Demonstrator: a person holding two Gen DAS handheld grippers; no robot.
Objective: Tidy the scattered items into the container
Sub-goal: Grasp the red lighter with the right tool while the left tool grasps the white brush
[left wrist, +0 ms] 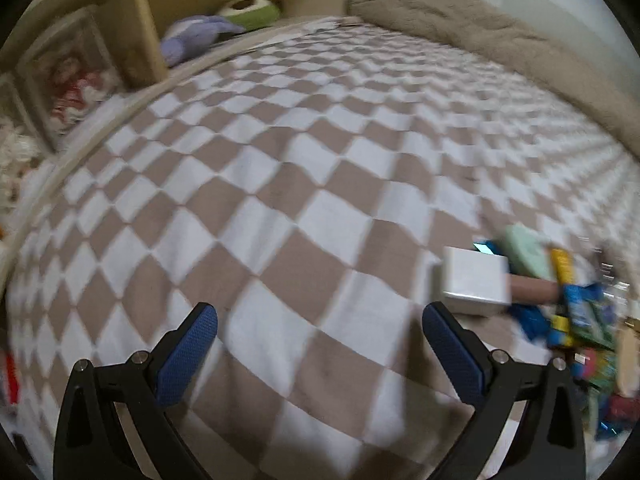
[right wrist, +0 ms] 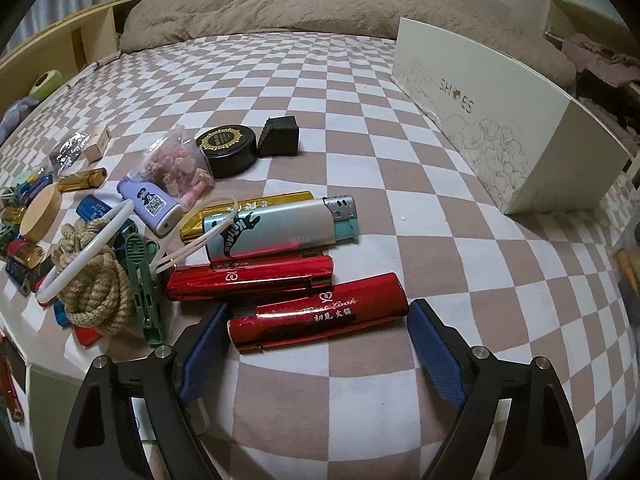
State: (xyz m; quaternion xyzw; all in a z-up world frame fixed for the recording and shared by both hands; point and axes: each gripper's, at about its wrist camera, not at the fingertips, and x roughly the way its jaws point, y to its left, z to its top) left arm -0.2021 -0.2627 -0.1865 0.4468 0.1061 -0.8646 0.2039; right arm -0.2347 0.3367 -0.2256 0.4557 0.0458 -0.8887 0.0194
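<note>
Scattered items lie on a checkered bed cover. In the right wrist view my right gripper (right wrist: 318, 322) is open, its blue fingers on either side of a red lighter (right wrist: 320, 316). Behind it lie a second red lighter (right wrist: 250, 278), a pale blue lighter (right wrist: 280, 228), a gold lighter (right wrist: 248, 210), a rope coil (right wrist: 94, 284), a green clip (right wrist: 144, 280), a black round tin (right wrist: 228, 150) and a bag of pink pieces (right wrist: 180, 170). The white shoe box (right wrist: 500, 120) stands at the right. My left gripper (left wrist: 320, 320) is open and empty over bare cover; a small white box (left wrist: 474, 284) and blurred items (left wrist: 572, 308) lie to its right.
A beige fluffy blanket (right wrist: 320, 8) lies along the far side of the bed. A wooden headboard shelf (left wrist: 132, 20) with plush toys (left wrist: 200, 36) stands at the left. The bed edge drops away at the lower left of the right wrist view.
</note>
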